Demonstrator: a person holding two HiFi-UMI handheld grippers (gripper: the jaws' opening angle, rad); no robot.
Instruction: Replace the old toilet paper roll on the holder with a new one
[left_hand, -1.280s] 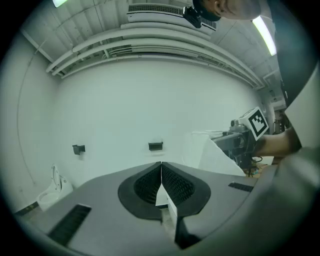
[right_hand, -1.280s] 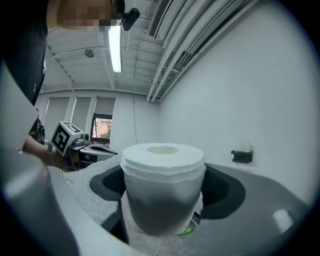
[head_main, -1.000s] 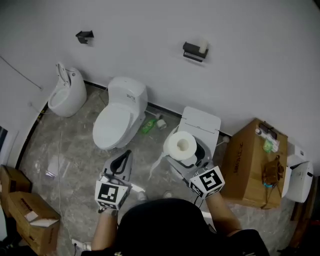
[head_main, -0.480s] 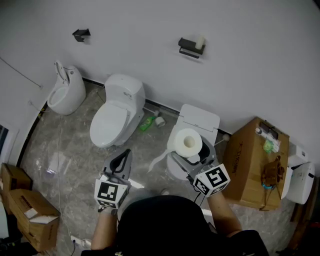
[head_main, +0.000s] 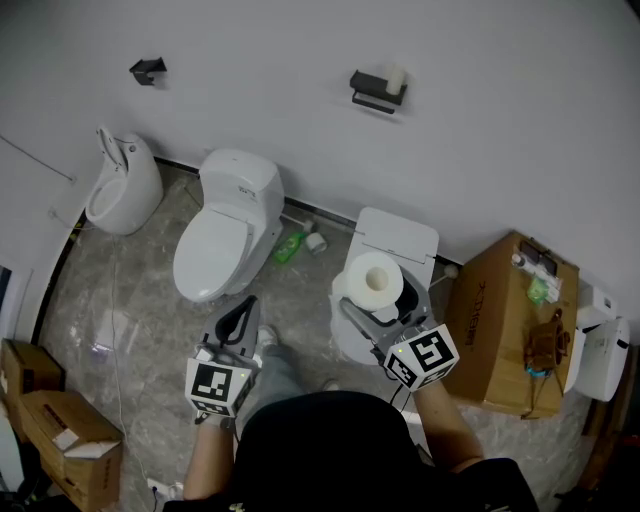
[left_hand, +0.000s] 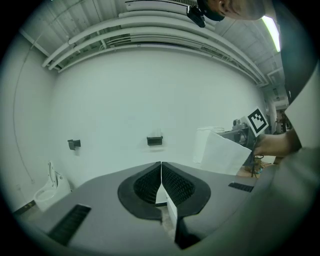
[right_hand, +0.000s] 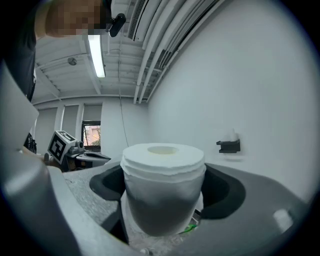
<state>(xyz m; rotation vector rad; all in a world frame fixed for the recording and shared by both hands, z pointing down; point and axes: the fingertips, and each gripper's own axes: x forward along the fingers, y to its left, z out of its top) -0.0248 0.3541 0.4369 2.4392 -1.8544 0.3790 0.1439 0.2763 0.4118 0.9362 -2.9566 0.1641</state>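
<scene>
White wall above a grey marble floor (head_main: 130, 330). The holder (head_main: 377, 92) hangs on the wall, and the old roll (head_main: 397, 80), a short stub, stands on it. The right gripper (head_main: 378, 298) has its fingers set wide, grasping the sides of the upright new roll (head_main: 373, 282) over a toilet (head_main: 405, 238), well apart from the holder. The left gripper (head_main: 248, 312) has its fingers clenched together, with nothing between them.
</scene>
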